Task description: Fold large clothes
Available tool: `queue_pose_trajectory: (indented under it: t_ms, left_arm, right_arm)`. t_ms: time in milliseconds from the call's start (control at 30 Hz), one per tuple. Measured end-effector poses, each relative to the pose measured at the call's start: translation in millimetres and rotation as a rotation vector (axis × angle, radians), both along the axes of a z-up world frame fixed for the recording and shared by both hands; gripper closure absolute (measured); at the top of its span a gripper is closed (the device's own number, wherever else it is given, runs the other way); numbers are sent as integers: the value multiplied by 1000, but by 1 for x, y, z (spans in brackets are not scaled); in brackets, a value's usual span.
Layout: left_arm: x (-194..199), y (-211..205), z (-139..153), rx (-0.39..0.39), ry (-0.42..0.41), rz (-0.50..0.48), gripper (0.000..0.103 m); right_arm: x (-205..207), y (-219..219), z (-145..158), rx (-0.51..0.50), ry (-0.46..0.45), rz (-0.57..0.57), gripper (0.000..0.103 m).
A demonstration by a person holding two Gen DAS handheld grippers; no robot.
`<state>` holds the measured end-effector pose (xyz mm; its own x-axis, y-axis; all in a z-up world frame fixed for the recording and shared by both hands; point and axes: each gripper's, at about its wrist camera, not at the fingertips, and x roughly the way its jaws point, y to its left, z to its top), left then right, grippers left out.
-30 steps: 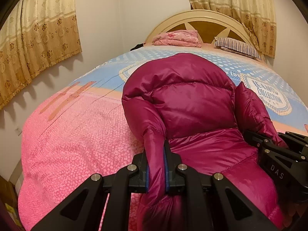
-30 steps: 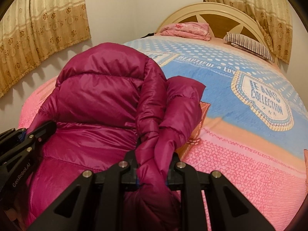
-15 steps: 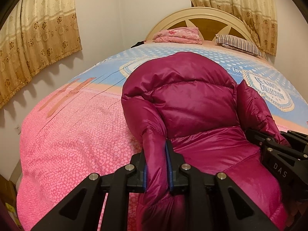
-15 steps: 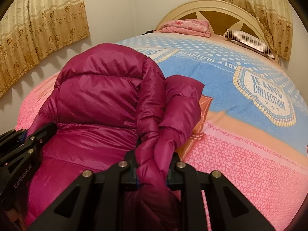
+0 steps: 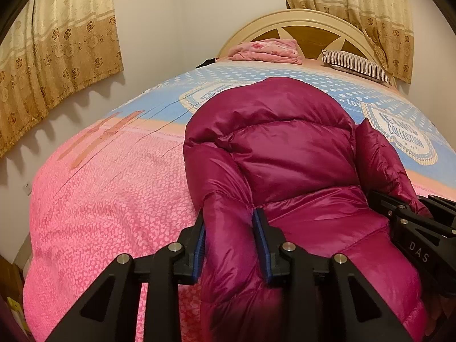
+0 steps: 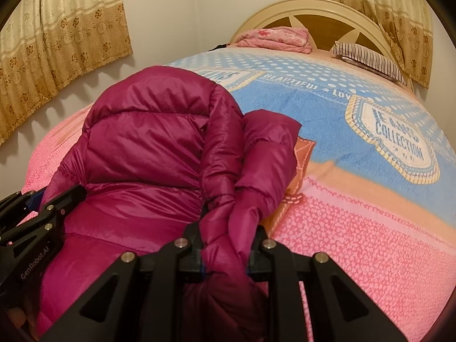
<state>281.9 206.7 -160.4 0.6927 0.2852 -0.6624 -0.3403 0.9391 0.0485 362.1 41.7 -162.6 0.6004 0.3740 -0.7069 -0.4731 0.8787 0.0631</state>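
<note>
Both grippers point forward and down over the near edge of the bed (image 5: 94,199), side by side, with the jacket (image 5: 290,159) lying on the bedspread between and ahead of them. The left gripper (image 5: 229,236) has its jaws opening: the jacket's left fold sits between the blue pads, filling the gap, with the pads at its sides; the pads do not visibly squeeze it. The right gripper (image 6: 228,245) is clamped narrowly on a bunched fold at the jacket's right edge, fabric bulging above and below the fingers. In the left view the right gripper (image 5: 410,228) enters at 3 o'clock, resting against the jacket's side; its jaws cannot be read from there. In the right view the left gripper (image 6: 37,213) enters at 9 o'clock. Only the right view shows the folded-over sleeve (image 6: 265,154) lying at 1 o'clock of the gripper. Both views show the headboard (image 5: 302,20) at 12 o'clock, with a pink bundle (image 5: 265,51) and striped pillow (image 5: 356,65) before it.
</note>
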Motion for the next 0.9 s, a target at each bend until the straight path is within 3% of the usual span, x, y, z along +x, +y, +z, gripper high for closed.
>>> queue_pose_trajectory:
  t_ms: [100,233,433,900]
  left_arm:
    - [-1,0,-2,5,1,7,64]
    - [-3,2,-3,9,-2,35,45]
    - [-3,5,-8,-4,-3,48,39]
    - [-17,9,1,-16,-11,62,35]
  right_arm:
    - [0,0,-1,0,1,-1,83]
    - [0,-1,-4,-5,4,-5,82]
    - [1,-4,-8,7,12,-16,78]
    - [-1,-4,-4,-15,13,-27,64]
